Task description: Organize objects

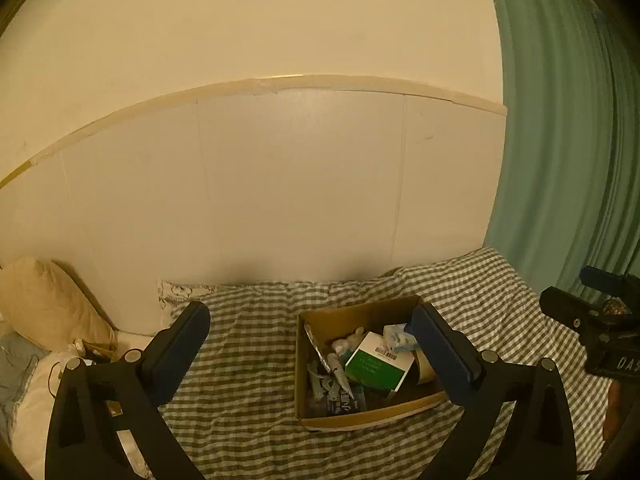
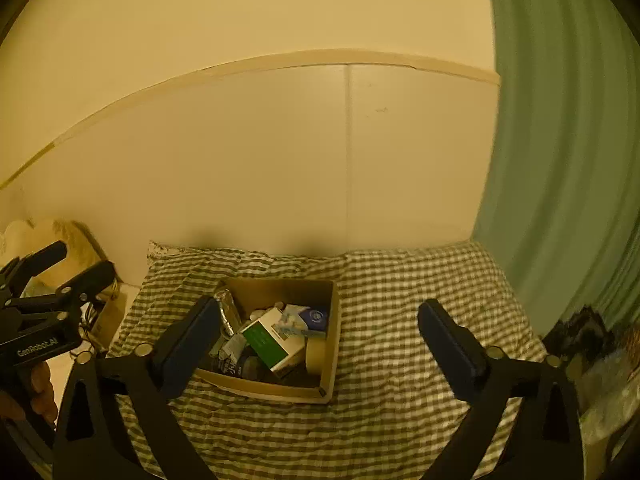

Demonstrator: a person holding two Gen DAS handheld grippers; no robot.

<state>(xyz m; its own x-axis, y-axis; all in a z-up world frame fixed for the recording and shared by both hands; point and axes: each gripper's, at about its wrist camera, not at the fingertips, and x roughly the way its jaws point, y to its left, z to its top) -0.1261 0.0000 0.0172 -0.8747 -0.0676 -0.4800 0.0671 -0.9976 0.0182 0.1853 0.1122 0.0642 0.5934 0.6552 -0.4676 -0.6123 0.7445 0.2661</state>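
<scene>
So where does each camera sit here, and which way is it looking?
Left wrist: on the left tongs, looking along their open fingers down at a cardboard box on the checked bedspread, wall beyond; right tongs at right edge.
Right wrist: on the right tongs, same heading; box sits left of centre; left tongs and a hand at left edge.
Shared: box, bedspread, wall, green curtain.

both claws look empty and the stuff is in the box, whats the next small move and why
Probably hold both back and look over the bed for strays. The left claw and right claw stand open with nothing between the fingers, the cardboard box already holds the green-and-white carton and other small items, and the checked bedspread around it shows nothing loose.
</scene>
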